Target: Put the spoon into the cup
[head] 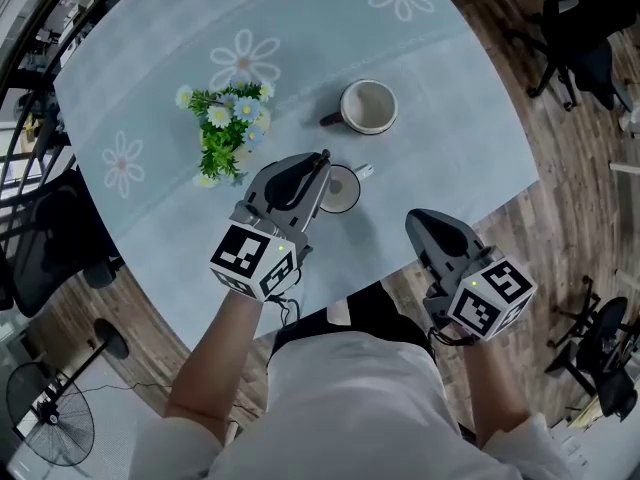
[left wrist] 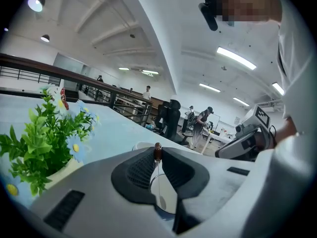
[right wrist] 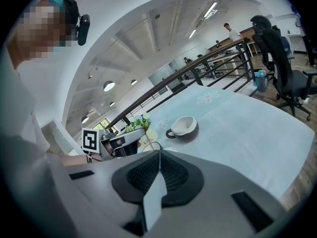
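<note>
My left gripper [head: 322,168] is shut on the thin handle of a spoon [left wrist: 157,151], whose brown end sticks up between the pads. The spoon's bowl hangs down below the jaws, over or inside the mouth of a white cup [head: 346,192] that stands right under the gripper; whether it touches the cup is hidden. In the left gripper view only part of that cup's rim [left wrist: 141,145] shows past the jaws. My right gripper [head: 415,223] hovers by the table's near edge, to the right of the cup, shut with nothing held [right wrist: 159,155].
A brown mug with a white inside [head: 368,106] stands farther back on the pale blue tablecloth [head: 460,128]. A pot of green leaves and small flowers [head: 228,128] is left of the white cup. Office chairs [head: 580,48] and a floor fan [head: 50,423] stand around the table.
</note>
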{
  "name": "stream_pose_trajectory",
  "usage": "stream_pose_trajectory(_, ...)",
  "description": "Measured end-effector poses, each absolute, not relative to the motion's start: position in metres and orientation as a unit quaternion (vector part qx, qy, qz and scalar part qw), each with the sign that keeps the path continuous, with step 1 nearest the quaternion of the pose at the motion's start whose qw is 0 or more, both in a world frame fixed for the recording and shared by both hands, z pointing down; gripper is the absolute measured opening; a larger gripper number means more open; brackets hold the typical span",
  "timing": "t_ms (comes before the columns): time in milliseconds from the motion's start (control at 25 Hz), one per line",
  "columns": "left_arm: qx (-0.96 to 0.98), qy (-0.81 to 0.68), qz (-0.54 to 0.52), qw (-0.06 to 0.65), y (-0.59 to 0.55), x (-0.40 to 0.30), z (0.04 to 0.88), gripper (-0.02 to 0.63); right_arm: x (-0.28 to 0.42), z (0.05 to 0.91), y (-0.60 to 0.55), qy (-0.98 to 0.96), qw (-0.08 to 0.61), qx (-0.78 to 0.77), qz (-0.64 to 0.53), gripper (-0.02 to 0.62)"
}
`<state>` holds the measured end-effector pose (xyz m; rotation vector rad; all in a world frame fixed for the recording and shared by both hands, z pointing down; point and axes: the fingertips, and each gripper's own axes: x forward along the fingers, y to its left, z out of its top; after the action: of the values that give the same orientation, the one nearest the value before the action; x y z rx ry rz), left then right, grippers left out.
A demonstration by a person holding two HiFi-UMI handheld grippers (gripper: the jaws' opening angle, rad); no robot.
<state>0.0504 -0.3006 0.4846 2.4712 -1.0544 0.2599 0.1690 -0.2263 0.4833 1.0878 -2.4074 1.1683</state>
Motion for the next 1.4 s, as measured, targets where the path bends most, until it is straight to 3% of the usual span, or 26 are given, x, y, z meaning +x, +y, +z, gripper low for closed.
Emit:
stream_pose_trajectory(880,0.889,-0.382,0.09,0.237,-0.298,0.052,0.518,0.06,0.168,0.505,-0.215,-0.818,0.145,0.37,0.417,0.025)
stream_pose_trajectory(1400,0.887,-0.386,0.111,0.229,-0.295,0.047,0.516,0.135,0.165,0.499,-0.212,-0.822,0.139,0.369,0.411,0.025)
